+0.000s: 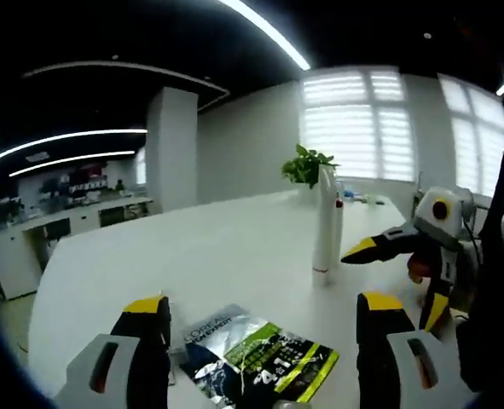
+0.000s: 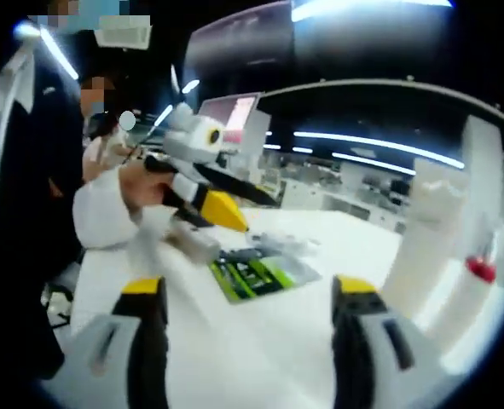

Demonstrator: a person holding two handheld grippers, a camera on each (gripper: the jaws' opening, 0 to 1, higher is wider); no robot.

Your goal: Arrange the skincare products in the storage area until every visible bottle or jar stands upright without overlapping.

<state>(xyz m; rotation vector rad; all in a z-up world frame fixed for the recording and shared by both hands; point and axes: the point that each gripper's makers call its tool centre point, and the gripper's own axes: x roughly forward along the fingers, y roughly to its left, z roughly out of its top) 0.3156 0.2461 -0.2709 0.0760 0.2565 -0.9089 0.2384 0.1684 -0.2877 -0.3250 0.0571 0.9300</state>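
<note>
A tall white bottle (image 1: 325, 230) with a red band near its base stands upright on the white table (image 1: 192, 256). A second white bottle with a red cap (image 1: 339, 204) stands just behind it. A green, black and silver sachet pack (image 1: 256, 356) lies flat between the jaws of my left gripper (image 1: 264, 319), which is open and empty. My right gripper (image 1: 398, 279) comes in from the right beside the bottles, its yellow-tipped jaws apart. In the right gripper view my right gripper (image 2: 252, 298) is open above the table, the sachet (image 2: 256, 273) ahead of it and the blurred bottles (image 2: 426, 247) at right.
A potted green plant (image 1: 307, 164) stands at the table's far end behind the bottles. A hand holds the left gripper (image 2: 234, 204) over the table (image 2: 234, 358), and a person in dark clothes (image 2: 21, 213) stands at the left edge. Desks and shelves lie beyond.
</note>
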